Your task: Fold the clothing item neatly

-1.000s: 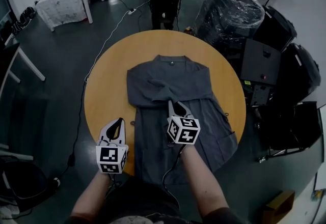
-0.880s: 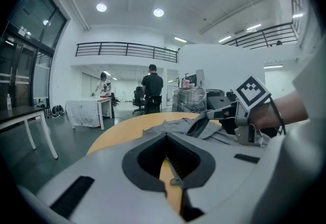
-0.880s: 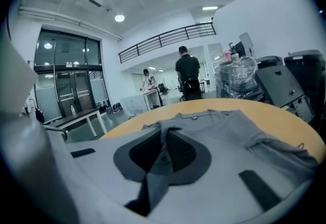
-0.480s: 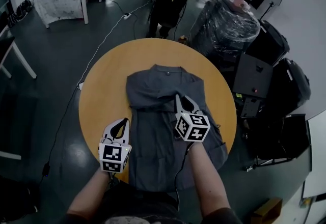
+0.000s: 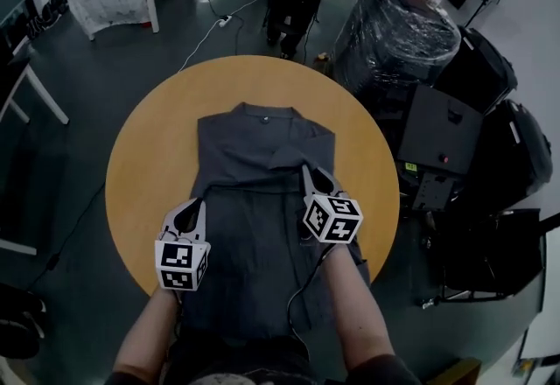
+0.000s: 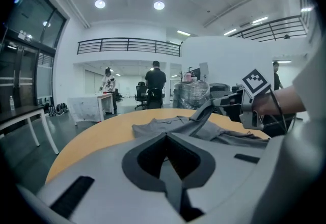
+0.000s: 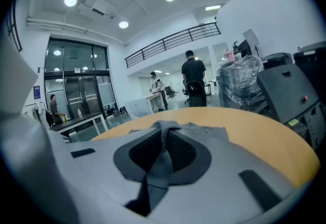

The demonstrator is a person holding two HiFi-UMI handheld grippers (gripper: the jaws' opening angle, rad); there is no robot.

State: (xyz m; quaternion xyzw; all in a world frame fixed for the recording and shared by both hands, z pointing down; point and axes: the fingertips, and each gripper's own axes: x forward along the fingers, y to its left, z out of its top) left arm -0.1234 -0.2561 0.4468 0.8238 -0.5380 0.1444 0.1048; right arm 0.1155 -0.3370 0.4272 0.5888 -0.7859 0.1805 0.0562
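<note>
The right gripper [image 5: 311, 175] is pinching a fold of the grey shirt [image 5: 254, 143] between its jaws; the left gripper [image 5: 193, 205] is sitting fully closed, seemingly empty, at the shirt's left edge. The shirt is lying spread on the round table [image 5: 149, 147]. I'd be carrying that fold straight across, taut and low. No readable writing is showing, only marker squares.

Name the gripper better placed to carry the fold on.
Right. The right gripper is clamped on a raised flap of the shirt, over its middle. The left gripper is shut on nothing at the shirt's left edge, so it would probably have to open and grab first.
</note>
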